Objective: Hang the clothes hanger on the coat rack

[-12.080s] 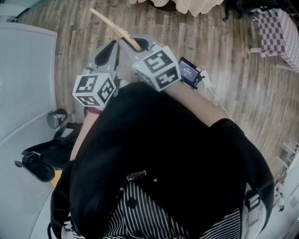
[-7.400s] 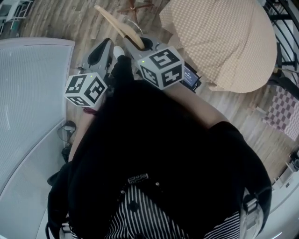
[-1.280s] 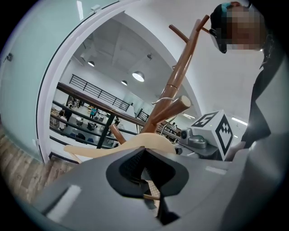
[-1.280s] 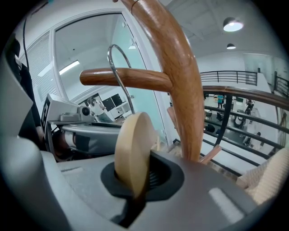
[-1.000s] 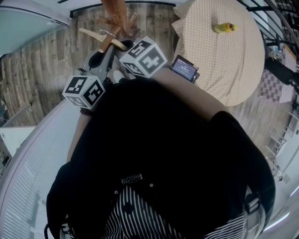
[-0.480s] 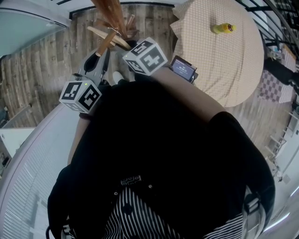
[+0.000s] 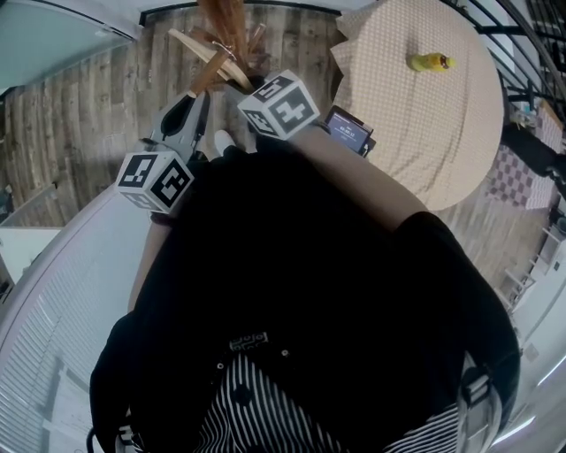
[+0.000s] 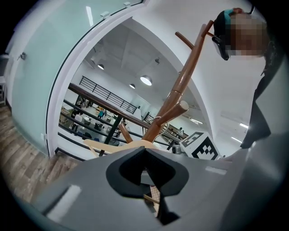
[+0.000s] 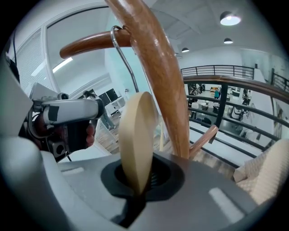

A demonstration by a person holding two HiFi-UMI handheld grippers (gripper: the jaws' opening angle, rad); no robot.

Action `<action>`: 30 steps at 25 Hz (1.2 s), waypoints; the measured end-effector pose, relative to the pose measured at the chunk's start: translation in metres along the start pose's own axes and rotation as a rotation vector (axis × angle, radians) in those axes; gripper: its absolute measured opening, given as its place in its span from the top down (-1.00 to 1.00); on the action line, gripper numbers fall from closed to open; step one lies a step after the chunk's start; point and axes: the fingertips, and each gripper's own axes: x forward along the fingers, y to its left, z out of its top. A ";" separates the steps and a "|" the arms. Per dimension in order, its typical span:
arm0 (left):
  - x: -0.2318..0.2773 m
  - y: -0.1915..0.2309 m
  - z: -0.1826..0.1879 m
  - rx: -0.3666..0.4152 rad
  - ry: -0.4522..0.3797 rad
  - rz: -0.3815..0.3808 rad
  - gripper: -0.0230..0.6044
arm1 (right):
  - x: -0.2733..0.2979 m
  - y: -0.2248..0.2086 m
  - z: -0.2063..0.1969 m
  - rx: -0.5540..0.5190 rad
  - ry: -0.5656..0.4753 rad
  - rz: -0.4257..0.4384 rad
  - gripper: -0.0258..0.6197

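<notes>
The pale wooden hanger (image 9: 135, 135) stands edge-on between the jaws of my right gripper (image 9: 134, 182), which is shut on it. Its metal hook (image 9: 124, 58) curls over a brown peg (image 9: 88, 43) of the coat rack (image 9: 160, 85). In the head view the hanger (image 7: 210, 55) lies against the rack (image 7: 232, 25), just beyond the right gripper's marker cube (image 7: 279, 104). My left gripper (image 8: 145, 153) is shut with nothing seen in it. It points up at the hanger (image 8: 115, 144) and the rack (image 8: 180, 94) from below.
A round table with a checked cloth (image 7: 424, 115) stands to the right, with a small yellow object (image 7: 429, 62) on it. A curved white wall (image 7: 62, 292) runs along the left. A railing (image 9: 226, 74) lies behind the rack. The floor is wooden planks (image 7: 88, 115).
The hanger and my right gripper have shifted a little toward the rack's pole and sunk slightly. The left gripper has stayed almost in place.
</notes>
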 end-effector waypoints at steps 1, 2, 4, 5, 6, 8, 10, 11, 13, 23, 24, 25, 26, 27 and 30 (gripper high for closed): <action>-0.001 0.000 -0.001 0.000 0.000 0.002 0.93 | 0.000 0.001 0.000 0.000 -0.001 0.001 0.92; -0.002 0.001 -0.001 0.001 -0.001 0.003 0.92 | 0.001 0.002 -0.001 0.000 -0.003 0.002 0.92; -0.002 0.003 -0.001 0.003 -0.004 0.003 0.92 | 0.003 0.004 -0.003 0.001 -0.004 0.010 0.91; -0.001 0.004 -0.002 0.002 -0.005 0.002 0.92 | 0.004 0.004 -0.003 0.002 -0.001 0.018 0.91; -0.001 0.005 -0.002 -0.001 -0.004 0.002 0.93 | 0.004 0.006 -0.004 0.004 0.003 0.025 0.91; 0.000 0.002 -0.003 -0.009 0.000 -0.001 0.92 | 0.001 0.008 -0.007 0.002 0.005 0.025 0.91; 0.004 -0.004 -0.002 -0.006 0.003 -0.010 0.92 | -0.004 0.008 -0.006 -0.014 -0.010 0.015 0.90; 0.006 -0.007 -0.001 -0.002 0.006 -0.016 0.93 | -0.007 0.007 -0.005 -0.021 -0.018 0.016 0.77; 0.009 -0.010 -0.002 0.006 0.015 -0.027 0.92 | -0.012 0.008 -0.004 -0.027 -0.029 0.027 0.64; 0.024 -0.017 -0.005 0.033 0.034 -0.045 0.93 | -0.056 -0.015 -0.001 0.024 -0.090 -0.035 0.56; 0.027 -0.017 -0.005 0.037 0.035 -0.049 0.93 | -0.061 -0.019 0.001 0.029 -0.101 -0.046 0.56; 0.029 -0.017 -0.004 0.042 0.035 -0.053 0.92 | -0.065 -0.024 0.003 0.031 -0.115 -0.062 0.56; 0.031 -0.018 -0.003 0.047 0.037 -0.057 0.92 | -0.069 -0.029 0.005 0.034 -0.132 -0.082 0.56; 0.033 -0.018 -0.003 0.051 0.039 -0.062 0.92 | -0.073 -0.033 0.006 0.041 -0.152 -0.104 0.56; 0.036 -0.020 -0.003 0.058 0.047 -0.077 0.92 | -0.088 -0.041 0.015 0.074 -0.235 -0.158 0.64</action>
